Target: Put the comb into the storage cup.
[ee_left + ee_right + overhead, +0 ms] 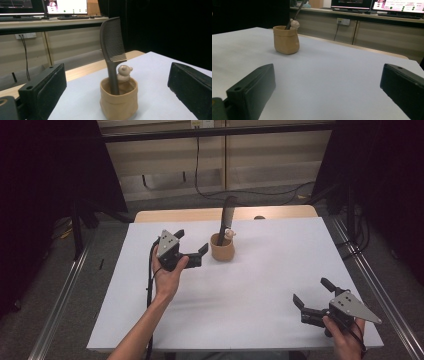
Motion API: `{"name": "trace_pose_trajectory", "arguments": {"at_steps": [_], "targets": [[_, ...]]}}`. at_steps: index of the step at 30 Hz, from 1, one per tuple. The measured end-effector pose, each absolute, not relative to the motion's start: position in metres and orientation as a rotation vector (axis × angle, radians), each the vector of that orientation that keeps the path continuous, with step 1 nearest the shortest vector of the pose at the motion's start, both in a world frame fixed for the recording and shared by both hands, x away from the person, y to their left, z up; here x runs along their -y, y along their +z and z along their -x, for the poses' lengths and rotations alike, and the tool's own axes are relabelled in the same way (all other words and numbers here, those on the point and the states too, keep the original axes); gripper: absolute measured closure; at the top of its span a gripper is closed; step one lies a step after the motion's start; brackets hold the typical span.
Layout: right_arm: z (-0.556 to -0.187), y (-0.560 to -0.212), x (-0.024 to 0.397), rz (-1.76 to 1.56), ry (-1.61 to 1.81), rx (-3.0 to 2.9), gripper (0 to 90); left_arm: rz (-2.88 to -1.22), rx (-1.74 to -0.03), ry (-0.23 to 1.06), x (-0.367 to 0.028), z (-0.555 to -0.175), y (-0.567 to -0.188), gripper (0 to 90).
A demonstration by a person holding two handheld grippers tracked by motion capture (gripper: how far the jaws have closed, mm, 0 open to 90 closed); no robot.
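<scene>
A tan cup shaped like a small paper bag (222, 251) (119, 102) (286, 40) stands on the white table top (250, 285). A dark comb (227, 217) (112, 47) stands upright in it, handle down, teeth at the top. A small beige duck figure (229, 234) (124, 73) (294, 24) perches at the cup's rim. My left gripper (191, 242) is open just left of the cup, its jaws pointing at it and apart from it. My right gripper (311, 292) is open near the front right corner, jaws facing the far-off cup.
The white top lies on a wooden table whose far edge (200, 214) shows behind the cup. Metal rails (65, 290) run along both sides. A bench with monitors (387, 5) and cables (197, 170) stands beyond the table.
</scene>
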State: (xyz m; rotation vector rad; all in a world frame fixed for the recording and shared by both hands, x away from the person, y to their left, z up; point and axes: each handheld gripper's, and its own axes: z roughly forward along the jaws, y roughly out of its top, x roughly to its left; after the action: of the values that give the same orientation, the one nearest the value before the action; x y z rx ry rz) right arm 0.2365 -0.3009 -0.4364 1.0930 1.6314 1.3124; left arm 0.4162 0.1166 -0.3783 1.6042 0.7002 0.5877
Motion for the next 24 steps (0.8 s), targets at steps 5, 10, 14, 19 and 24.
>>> {"name": "trace_pose_trajectory", "arguments": {"at_steps": [5,10,14,19,24], "targets": [[-0.236,-0.436,0.301,-1.084,1.311,-1.627,0.0,-1.599,-0.699,0.603,-0.124,-0.405,-0.383,2.4],[-0.236,-0.436,0.301,-1.097,1.31,-1.619,0.0,-1.607,-0.703,0.613,-0.132,-0.397,-0.388,3.0],[-0.236,-0.436,0.301,-1.099,1.314,-1.61,0.0,-1.604,-0.716,0.615,-0.14,-0.392,-0.391,3.4],[-0.236,-0.436,0.301,-1.089,1.308,-1.617,0.0,-1.589,-0.755,0.634,-0.153,-0.382,-0.398,3.7],[-0.236,-0.436,0.301,-1.086,1.308,-1.626,0.0,-1.582,-0.792,0.646,-0.163,-0.375,-0.4,3.9]]}}
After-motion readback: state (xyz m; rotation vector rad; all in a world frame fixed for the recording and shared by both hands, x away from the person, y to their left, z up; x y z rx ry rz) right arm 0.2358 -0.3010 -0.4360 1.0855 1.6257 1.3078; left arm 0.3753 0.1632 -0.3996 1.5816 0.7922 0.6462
